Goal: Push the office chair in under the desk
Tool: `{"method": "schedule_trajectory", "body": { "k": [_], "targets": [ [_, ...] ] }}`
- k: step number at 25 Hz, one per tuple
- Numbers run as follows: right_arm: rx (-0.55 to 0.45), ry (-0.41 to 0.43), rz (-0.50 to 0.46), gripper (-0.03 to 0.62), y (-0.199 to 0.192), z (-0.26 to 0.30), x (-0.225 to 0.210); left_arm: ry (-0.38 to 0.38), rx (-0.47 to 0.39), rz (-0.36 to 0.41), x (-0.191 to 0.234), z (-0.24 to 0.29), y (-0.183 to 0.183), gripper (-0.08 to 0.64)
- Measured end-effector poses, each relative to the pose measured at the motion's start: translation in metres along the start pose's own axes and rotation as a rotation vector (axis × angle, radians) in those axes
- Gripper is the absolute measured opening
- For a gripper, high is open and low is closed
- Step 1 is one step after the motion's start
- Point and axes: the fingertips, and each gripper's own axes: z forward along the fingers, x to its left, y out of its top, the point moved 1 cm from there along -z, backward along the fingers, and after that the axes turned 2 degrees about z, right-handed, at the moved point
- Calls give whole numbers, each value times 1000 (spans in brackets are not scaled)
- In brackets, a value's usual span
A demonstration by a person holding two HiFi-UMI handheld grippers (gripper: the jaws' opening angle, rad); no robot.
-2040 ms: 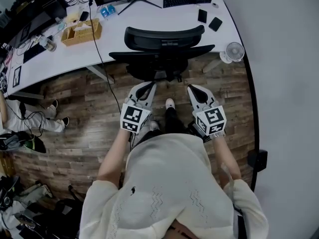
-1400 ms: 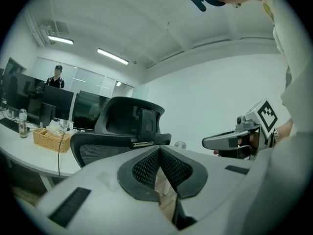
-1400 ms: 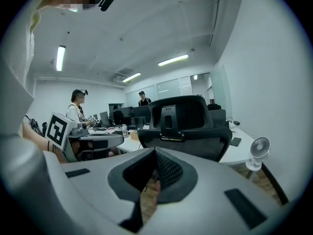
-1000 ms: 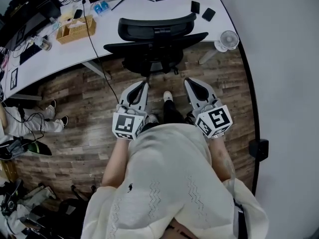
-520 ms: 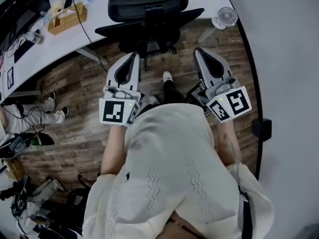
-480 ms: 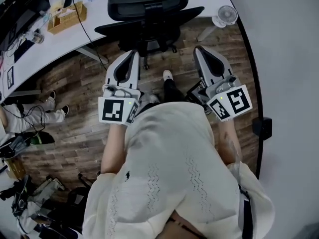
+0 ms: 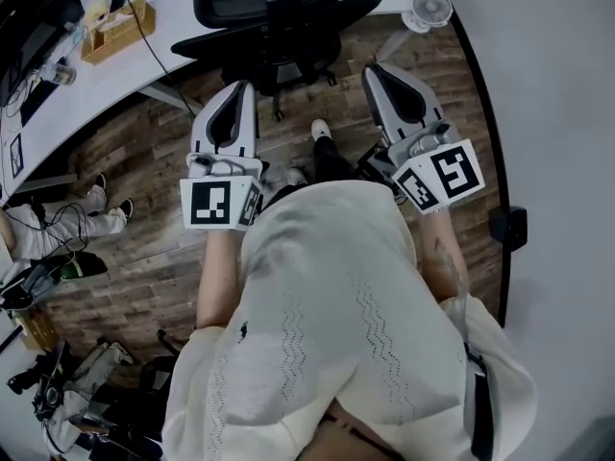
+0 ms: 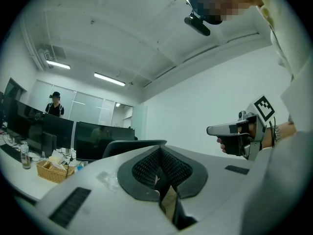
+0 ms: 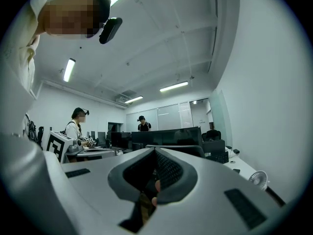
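The black office chair [image 7: 274, 12] stands against the edge of the white desk [image 7: 106, 80], its back towards me. Both grippers are held level in front of my body, apart from the chair and touching nothing. My left gripper [image 7: 237, 92] is shut and empty, short of the chair's left side. On the right, my other gripper [image 7: 375, 70] also looks shut and empty. The top of the chair's back [image 8: 128, 145] shows past the closed jaws of the left gripper [image 8: 159, 182] in its own view. The right gripper view shows the chair's back [image 9: 183, 150] beyond the right gripper [image 9: 154, 187].
A small white fan [image 7: 426, 8] stands on the wood floor right of the chair, near the grey wall. A wicker box [image 7: 113, 29] and cables lie on the desk. Shoes [image 7: 101, 221] and bags lie at the left. My own feet [image 7: 322, 134] are between the grippers.
Both grippers have come up closer to the head camera and look larger. The chair and desk have slid towards the picture's top edge. Both grippers' jaws stay shut.
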Motion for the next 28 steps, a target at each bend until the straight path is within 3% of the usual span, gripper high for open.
{"method": "schedule_trajectory", "body": {
  "k": [28],
  "targets": [
    [26,18,-43,0,-1,22,6,4,21,-6,10,6,-17,14]
  ]
}}
